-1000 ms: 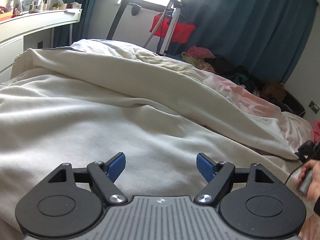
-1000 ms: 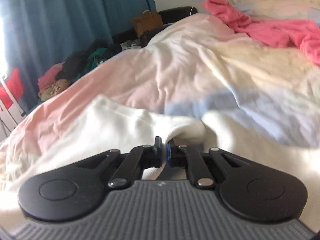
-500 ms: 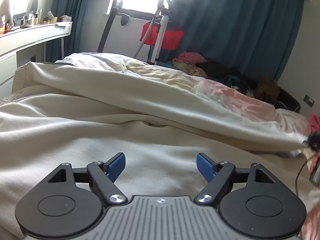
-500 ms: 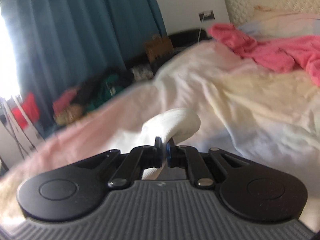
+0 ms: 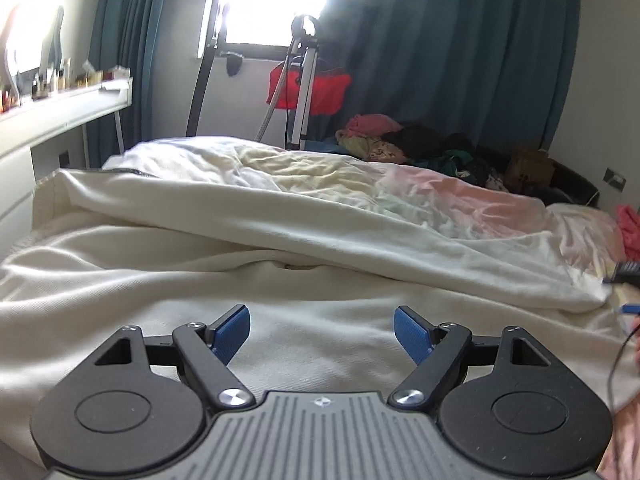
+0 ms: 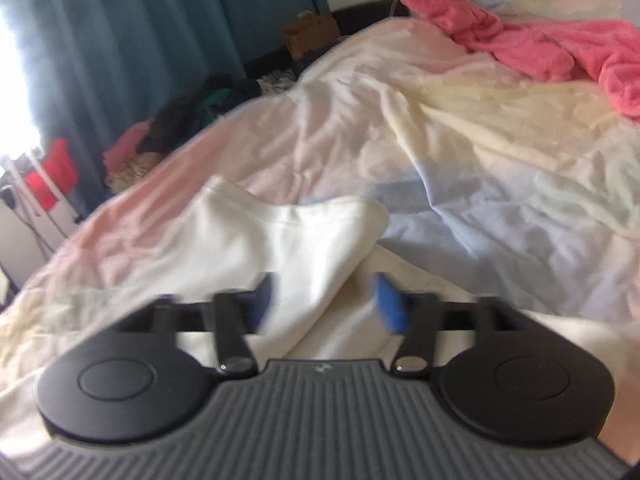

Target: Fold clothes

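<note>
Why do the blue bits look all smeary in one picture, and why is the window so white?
In the right wrist view the right gripper is smeared sideways by motion blur, so its blue fingers look streaky, and the cream garment is soft too. In the left wrist view the left gripper is sharp, but the window is blown out to white glare, and the fisheye bends the curtains.

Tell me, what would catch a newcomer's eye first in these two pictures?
Probably the big cream garment spread over the bed, one long edge folded across it, with the left gripper open above it. Next, the bright pink clothing heaped near the head of the bed. The right gripper shows open, blurred, around a white fold of the garment.
</note>
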{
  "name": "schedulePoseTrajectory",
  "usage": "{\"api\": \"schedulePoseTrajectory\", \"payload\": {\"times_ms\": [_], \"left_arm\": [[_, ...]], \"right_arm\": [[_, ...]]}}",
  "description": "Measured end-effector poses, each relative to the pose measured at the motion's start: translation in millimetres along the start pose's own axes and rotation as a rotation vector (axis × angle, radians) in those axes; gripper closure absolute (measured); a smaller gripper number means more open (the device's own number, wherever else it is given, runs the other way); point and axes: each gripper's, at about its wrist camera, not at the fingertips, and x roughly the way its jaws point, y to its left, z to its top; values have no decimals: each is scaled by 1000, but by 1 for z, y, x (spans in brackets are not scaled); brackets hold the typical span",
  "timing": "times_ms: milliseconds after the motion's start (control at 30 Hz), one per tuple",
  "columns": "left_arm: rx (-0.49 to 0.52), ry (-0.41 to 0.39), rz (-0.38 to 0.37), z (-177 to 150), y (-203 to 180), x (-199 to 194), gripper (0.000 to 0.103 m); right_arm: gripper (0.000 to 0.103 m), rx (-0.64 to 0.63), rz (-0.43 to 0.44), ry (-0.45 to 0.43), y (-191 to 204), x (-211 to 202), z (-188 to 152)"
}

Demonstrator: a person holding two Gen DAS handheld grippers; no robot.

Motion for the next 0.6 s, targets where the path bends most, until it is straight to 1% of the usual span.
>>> {"api": "schedulePoseTrajectory", "payload": {"times_ms": [33,167,333,467,600], "left_arm": [[17,-7,2,-2,-3,-6,22],[83,-34,9,-11,-14,-28,22],[155,-92,10,-19,-28,-62,21],[174,-130,23,-27,-34,-84,21],[163,-156,39,-33,-33,-100,20]], "right_arm": [[20,-20,11,4,5,-12,1],[21,-195,65,36,34,-67,-4],[21,-387,226,-26,63,-152,-34],[21,-446,343,-59,71,-200,-60],[21,-480,431,-90,73,-225,-80]]}}
